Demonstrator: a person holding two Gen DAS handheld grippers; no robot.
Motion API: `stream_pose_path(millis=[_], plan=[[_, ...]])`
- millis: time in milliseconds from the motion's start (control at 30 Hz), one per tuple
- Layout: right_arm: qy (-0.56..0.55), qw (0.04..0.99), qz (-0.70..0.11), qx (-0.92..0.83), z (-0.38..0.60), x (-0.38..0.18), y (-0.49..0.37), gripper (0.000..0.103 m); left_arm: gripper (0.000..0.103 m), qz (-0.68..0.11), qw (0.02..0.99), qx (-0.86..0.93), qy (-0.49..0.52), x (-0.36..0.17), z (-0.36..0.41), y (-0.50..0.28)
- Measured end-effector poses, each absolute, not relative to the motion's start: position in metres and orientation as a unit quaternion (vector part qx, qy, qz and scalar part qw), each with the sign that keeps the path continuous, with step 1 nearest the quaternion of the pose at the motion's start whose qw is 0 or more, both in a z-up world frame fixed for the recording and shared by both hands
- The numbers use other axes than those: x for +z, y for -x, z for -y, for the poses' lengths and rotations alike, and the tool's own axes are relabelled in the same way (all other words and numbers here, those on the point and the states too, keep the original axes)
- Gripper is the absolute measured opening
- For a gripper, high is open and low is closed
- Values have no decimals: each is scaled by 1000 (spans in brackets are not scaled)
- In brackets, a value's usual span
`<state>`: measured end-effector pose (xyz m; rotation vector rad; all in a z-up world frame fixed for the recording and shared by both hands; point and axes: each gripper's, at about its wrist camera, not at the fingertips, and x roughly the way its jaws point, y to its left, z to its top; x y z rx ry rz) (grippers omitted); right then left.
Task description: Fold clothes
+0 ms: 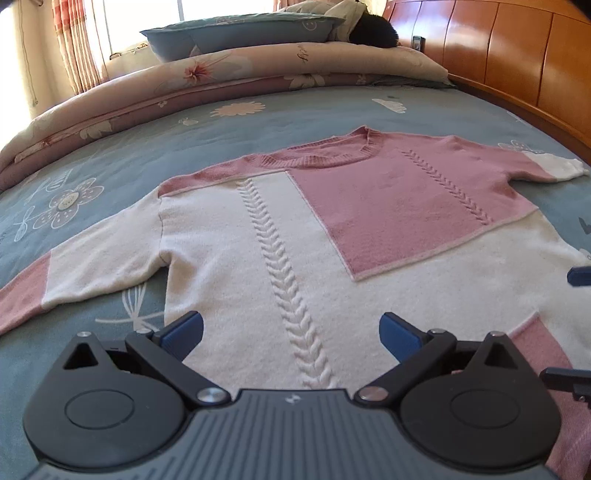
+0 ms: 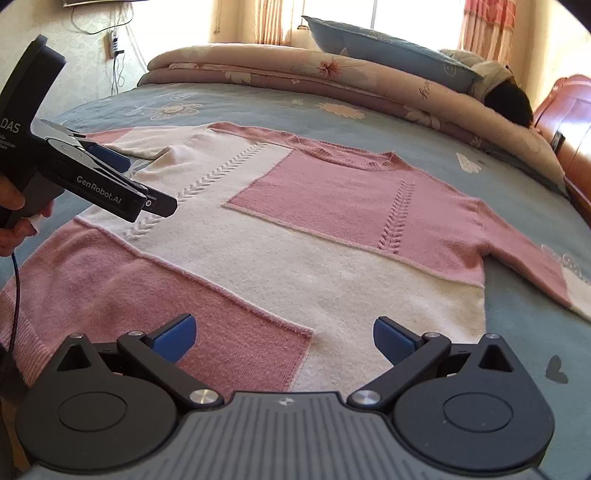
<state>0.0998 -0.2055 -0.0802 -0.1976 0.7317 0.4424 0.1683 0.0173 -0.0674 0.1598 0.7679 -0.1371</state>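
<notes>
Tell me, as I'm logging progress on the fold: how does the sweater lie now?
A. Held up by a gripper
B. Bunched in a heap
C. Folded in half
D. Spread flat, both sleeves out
D: the sweater lies flat on the bed with both sleeves out, and both open grippers, left and right, hold nothing.

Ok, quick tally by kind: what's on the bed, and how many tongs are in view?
Sweater: 1
Folded quilt: 1
Blue pillow: 1
Tongs: 2, left tongs and right tongs, both open
Total: 5
</notes>
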Motion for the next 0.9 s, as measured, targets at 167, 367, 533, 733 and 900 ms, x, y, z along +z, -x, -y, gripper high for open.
stream_pose_path(millis=[167,367,533,733,900], plan=[[65,898,-383,206,213,-101,-107,103,100,-387,915,-62,-93,-76,-5,-183],[63,898,-385,202,212,-103,-108,103,100,-410,906,-54,-88,-93,-4,-188],[67,900,-382,200,210,-103,-108,103,102,-411,906,-51,-83,-95,-5,-187],[68,901,-380,199,210,-104,-108,103,102,-409,907,-48,-83,-96,-4,-186],[69,901,-378,199,210,-104,-107,103,102,-408,908,-47,-86,-97,-4,-186]])
